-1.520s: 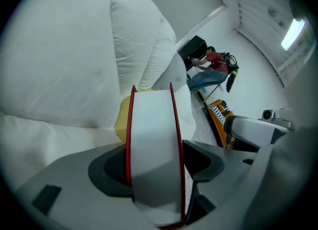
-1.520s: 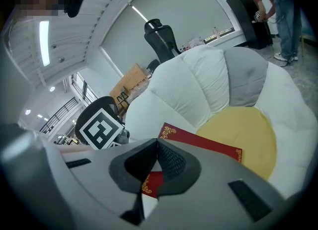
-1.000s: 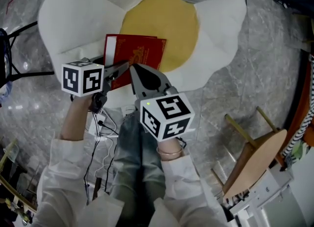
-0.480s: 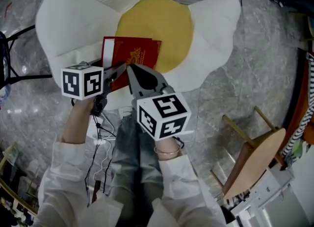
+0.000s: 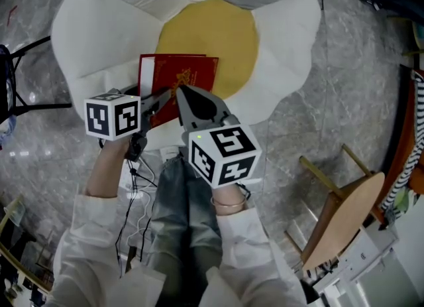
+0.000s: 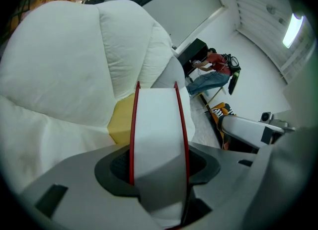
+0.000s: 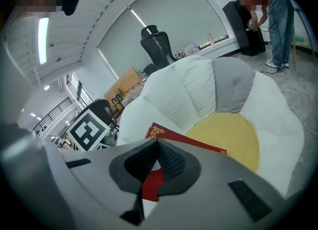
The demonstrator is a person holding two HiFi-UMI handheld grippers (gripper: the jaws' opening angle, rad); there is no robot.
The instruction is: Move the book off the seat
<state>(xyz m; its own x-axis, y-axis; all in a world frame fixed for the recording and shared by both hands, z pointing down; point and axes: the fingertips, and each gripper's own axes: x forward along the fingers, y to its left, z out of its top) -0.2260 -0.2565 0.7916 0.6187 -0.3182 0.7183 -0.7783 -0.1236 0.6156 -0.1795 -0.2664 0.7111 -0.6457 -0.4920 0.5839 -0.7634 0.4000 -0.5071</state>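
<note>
The left gripper [image 6: 158,149] jaws, just closing, pinch the near edge of the red book [image 5: 182,77], which lies on the flower-shaped seat [image 5: 99,27] ahead. The right gripper [image 7: 158,142] jaws are pressed together. Held by one edge, the book may sag and slip.

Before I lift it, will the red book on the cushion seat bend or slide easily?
Probably stiff: the book shows flat red covers around a thick white page block. So likely rather heavy. Pushed, it may drag on the soft seat instead of sliding.

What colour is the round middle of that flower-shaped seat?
The middle is yellow, ringed by white petals; the head view shows it best.
</note>
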